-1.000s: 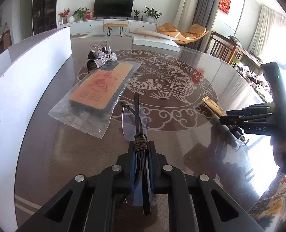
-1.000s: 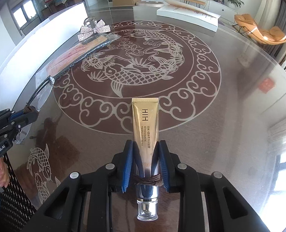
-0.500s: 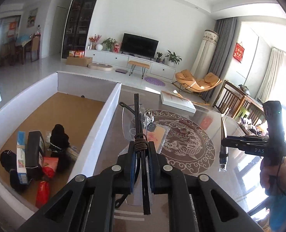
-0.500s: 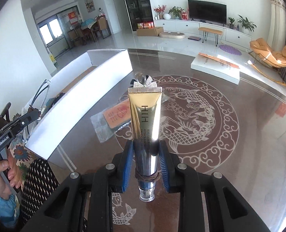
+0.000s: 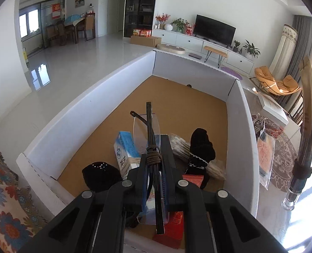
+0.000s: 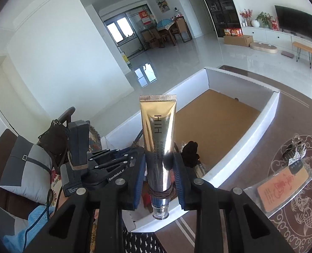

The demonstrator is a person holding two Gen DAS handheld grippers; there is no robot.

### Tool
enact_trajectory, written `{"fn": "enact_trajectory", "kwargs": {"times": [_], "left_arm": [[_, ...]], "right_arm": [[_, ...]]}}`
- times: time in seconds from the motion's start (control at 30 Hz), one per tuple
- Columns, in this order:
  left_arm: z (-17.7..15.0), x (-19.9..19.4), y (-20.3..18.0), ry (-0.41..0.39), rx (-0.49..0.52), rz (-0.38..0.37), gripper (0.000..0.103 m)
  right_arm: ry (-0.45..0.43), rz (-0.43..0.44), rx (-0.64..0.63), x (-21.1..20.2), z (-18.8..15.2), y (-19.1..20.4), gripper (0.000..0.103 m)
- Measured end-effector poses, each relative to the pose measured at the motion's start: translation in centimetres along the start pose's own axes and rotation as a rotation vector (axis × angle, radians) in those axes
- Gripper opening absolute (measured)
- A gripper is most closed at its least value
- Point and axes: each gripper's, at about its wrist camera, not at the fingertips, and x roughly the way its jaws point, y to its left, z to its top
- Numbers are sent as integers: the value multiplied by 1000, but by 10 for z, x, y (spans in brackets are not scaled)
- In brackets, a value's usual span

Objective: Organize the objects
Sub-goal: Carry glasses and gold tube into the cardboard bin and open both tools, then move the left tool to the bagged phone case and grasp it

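The white box (image 5: pixel 242 130) now lies under both grippers, no more the table: left gripper (image 5: pixel 153 168) clamps glasses (image 5: pixel 148 126), right gripper (image 6: pixel 159 164) clamps the gold tube (image 6: pixel 158 130).

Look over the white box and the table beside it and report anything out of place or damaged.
Nothing looks damaged or spilled. The items in the white box lie jumbled at its near end: a milk carton tipped on its side, black cloth pieces, red packets. A bagged orange card and a silver bow sit outside on the table.
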Motion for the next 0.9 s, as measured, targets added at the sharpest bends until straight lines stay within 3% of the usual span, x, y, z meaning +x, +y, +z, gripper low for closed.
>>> {"fn": "enact_trajectory", "kwargs": {"times": [0.1, 0.13, 0.17, 0.23, 0.27, 0.43, 0.6, 0.9], "left_arm": [[-6, 13, 4, 49, -4, 43, 15], [-8, 15, 5, 57, -10, 61, 25], [-11, 16, 7, 57, -17, 74, 34], [-15, 12, 9, 29, -30, 101, 75], [-17, 8, 9, 5, -29, 113, 84], [-19, -9, 2, -72, -3, 181, 91], [-20, -24, -15, -131, -29, 170, 93], [-26, -44, -57, -193, 10, 147, 99]], "right_arm": [[137, 0, 29, 60, -5, 4, 28], [177, -7, 33, 77, -7, 4, 31], [203, -20, 38, 91, -10, 3, 44], [204, -48, 41, 106, -13, 2, 64], [183, -57, 44, 105, -12, 1, 67], [35, -104, 38, 66, -12, -14, 86], [-71, -232, 28, 19, -33, -48, 91], [-6, -482, 86, -38, -118, -155, 92]]}}
